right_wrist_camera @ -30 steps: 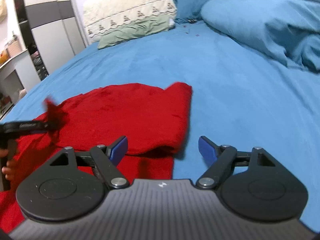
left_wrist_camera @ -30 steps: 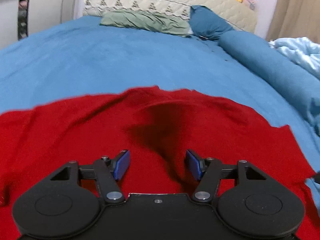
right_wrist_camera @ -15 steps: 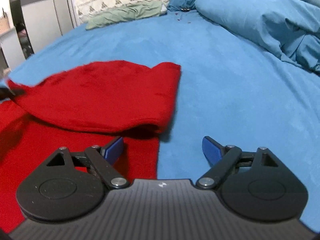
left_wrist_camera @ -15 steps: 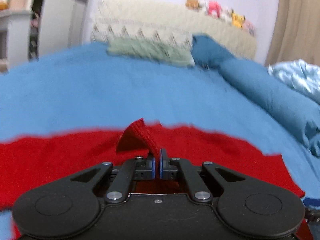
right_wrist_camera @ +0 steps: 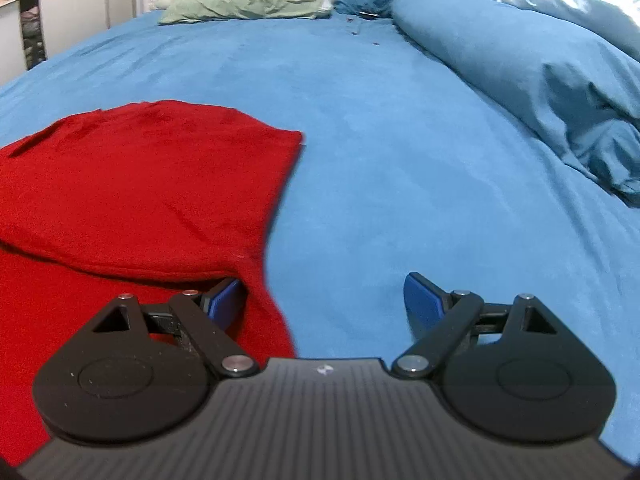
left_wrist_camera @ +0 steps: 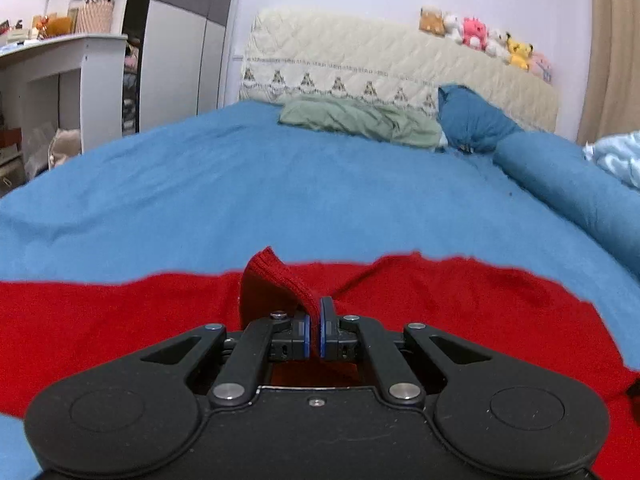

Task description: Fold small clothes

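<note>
Left gripper point(left_wrist_camera: 315, 326) higher, red garment point(left_wrist_camera: 460, 300) pinched

1. We see the left wrist view sit low and close over the red garment point(left_wrist_camera: 460, 308), facing the headboard point(left_wrist_camera: 400, 68).
2. The right wrist view faces likewise, at the garment's right edge.
3. Both share the green pillow point(right_wrist_camera: 248, 2).

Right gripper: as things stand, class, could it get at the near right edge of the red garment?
Probably yes. The right gripper is open, its left finger over the red garment, whose edge lies between the fingers with only blue bedsheet beside it.
</note>
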